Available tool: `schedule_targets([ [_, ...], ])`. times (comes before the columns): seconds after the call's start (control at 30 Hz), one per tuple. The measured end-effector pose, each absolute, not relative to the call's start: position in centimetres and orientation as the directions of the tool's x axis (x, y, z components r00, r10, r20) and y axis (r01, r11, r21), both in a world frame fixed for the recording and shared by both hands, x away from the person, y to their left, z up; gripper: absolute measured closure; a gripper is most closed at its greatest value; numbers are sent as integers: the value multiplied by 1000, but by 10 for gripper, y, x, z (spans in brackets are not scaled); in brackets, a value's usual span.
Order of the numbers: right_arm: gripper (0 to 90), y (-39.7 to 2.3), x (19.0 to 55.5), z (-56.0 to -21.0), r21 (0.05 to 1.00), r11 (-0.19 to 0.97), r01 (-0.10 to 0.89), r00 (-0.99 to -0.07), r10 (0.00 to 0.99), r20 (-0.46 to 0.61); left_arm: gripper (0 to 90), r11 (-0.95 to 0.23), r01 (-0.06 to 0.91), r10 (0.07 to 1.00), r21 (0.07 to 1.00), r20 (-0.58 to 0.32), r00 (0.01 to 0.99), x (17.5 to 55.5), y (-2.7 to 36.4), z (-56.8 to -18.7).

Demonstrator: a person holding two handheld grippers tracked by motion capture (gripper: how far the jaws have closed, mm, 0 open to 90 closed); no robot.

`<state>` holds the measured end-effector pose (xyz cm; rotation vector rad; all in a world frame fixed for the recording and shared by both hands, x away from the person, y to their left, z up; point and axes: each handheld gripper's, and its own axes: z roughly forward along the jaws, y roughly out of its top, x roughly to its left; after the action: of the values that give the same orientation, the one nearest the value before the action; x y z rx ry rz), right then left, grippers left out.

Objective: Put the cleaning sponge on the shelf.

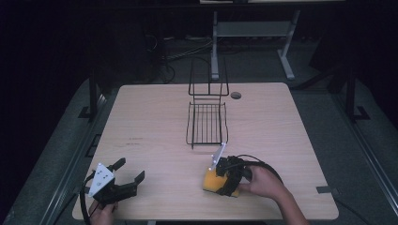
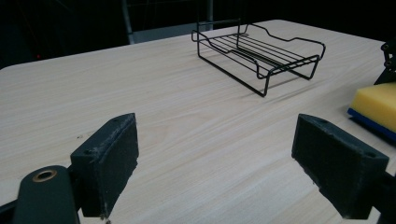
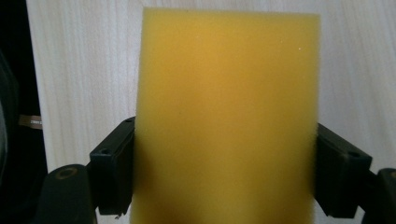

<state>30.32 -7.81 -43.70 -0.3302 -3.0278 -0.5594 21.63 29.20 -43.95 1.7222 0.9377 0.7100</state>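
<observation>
A yellow sponge (image 1: 212,180) with a blue underside lies flat near the table's front edge, right of centre. My right gripper (image 1: 218,182) reaches over it from the right, and in the right gripper view its jaws press against both long sides of the sponge (image 3: 229,116). My left gripper (image 1: 130,169) rests at the front left corner, open, nothing between its wide-apart jaws (image 2: 229,163). From the left gripper view the sponge (image 2: 378,105) shows at the far right.
A black wire rack (image 1: 206,124) with an upright back frame stands mid-table, just beyond the sponge; it is also ahead in the left gripper view (image 2: 261,51). The wooden table (image 1: 150,122) has a cable hole (image 1: 236,95) at the back.
</observation>
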Motion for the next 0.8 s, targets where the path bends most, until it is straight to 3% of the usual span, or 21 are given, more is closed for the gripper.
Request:
schedule_targets([
  [0.8, 215, -71, 343, -406, 397, 904, 156, -987, 124, 106, 140, -185, 257, 852, 949, 25, 523, 216, 293, -439],
])
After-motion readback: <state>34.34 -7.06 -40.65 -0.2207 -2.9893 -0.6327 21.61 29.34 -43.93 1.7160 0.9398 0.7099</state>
